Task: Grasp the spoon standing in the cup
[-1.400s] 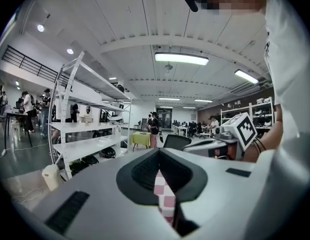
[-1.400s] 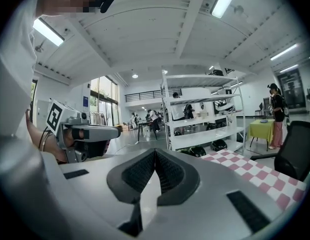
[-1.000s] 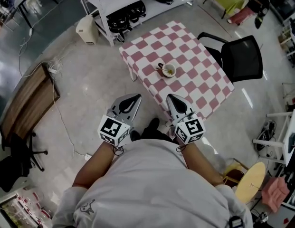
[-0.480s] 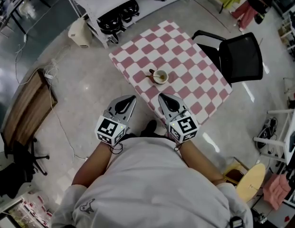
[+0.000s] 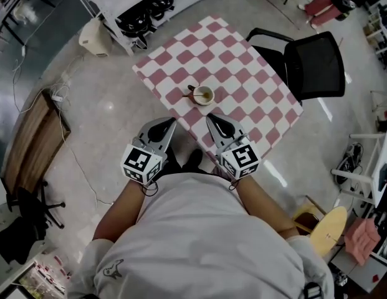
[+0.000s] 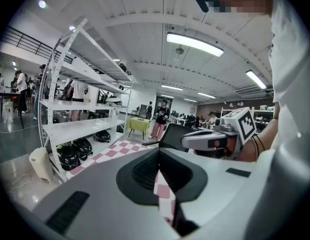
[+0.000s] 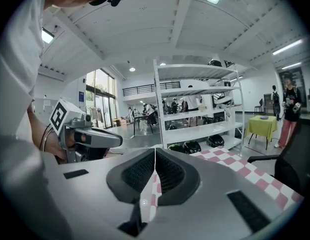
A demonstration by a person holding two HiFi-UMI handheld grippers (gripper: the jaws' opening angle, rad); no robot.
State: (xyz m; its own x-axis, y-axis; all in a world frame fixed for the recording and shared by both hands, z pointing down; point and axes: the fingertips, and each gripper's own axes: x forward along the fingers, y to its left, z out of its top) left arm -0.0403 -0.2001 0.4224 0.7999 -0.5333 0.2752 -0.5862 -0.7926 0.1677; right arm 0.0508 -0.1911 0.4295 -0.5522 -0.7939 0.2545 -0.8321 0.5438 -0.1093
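Observation:
A small pale cup sits on a pink-and-white checked table, near its front-left edge, and a dark-handled spoon leans out of it to the left. My left gripper hangs just off the table's near corner, jaws shut and empty. My right gripper is over the table's near edge, a short way in front of the cup, also shut with nothing in it. In the left gripper view the jaws meet in a thin line; the right gripper view shows the same at its tips. Cup and spoon are hidden in both gripper views.
A black office chair stands at the table's right side. White shelving with dark helmets is behind the table. A wooden bench lies on the floor at left, with cables beside it. People stand far off.
The table with cup and spoon has slid down and left in the head view, nearer to both grippers. Both grippers stay shut, side by side.

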